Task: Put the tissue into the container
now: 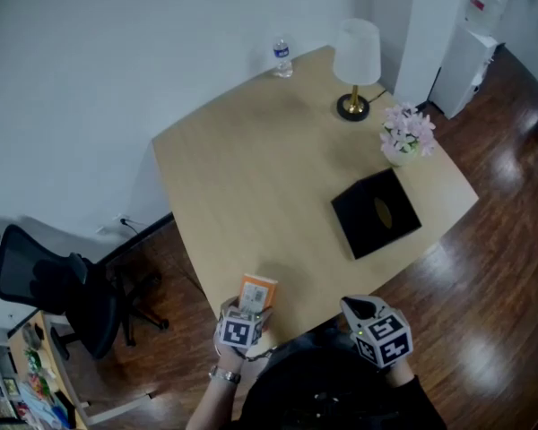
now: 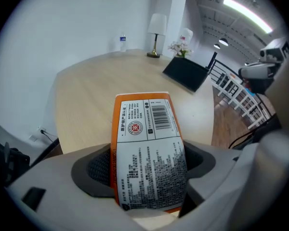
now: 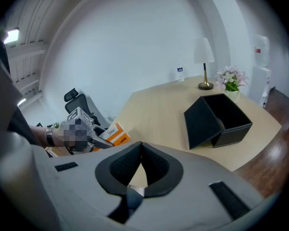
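An orange tissue pack (image 1: 256, 292) with a white printed label sits at the near edge of the wooden table (image 1: 251, 177). My left gripper (image 1: 250, 310) is shut on it. In the left gripper view the pack (image 2: 147, 143) fills the gap between both pads, label up. The black container (image 1: 377, 213) stands at the table's right side, far from the pack, and shows in the left gripper view (image 2: 185, 73) and the right gripper view (image 3: 221, 119). My right gripper (image 1: 363, 310) hangs off the near table edge, its jaws (image 3: 141, 146) shut on nothing.
A white lamp (image 1: 356, 61), a pot of pink flowers (image 1: 407, 134) and a water bottle (image 1: 282, 58) stand along the table's far side. A black office chair (image 1: 54, 289) is on the floor at left. A water dispenser (image 1: 471, 47) stands by the far wall.
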`<state>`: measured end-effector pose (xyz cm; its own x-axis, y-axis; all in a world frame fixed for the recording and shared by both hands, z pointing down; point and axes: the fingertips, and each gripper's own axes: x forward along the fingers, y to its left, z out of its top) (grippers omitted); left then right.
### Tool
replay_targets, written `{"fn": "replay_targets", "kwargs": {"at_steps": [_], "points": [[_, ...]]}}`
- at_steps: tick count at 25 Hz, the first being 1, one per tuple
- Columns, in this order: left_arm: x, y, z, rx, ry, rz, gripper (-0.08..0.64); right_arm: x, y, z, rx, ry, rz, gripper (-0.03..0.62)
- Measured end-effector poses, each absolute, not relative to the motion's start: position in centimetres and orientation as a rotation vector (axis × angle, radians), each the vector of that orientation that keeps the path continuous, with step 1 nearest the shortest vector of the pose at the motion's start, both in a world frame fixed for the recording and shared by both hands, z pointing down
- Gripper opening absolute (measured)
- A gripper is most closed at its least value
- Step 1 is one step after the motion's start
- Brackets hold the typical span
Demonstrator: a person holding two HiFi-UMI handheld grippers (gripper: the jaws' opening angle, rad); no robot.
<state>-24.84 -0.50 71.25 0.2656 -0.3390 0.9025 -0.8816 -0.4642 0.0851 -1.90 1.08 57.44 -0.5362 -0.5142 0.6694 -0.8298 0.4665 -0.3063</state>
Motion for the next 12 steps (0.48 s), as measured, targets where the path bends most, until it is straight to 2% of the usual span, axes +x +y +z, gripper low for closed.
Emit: {"fn": "replay_targets", "kwargs": {"at_steps": [6,12], "points": [[-22.4,-0.5,63.1,2.015,-1.147,0.892,0.411,-0.6,1.9,56.5,1.215,-2.147,0.818,0.008],[-17.5,-2.1,60.2,2.077,-1.078,0.763,0.411,1.4,1.6,56.9,1.267,-2.12,0.824,0.008]]}}
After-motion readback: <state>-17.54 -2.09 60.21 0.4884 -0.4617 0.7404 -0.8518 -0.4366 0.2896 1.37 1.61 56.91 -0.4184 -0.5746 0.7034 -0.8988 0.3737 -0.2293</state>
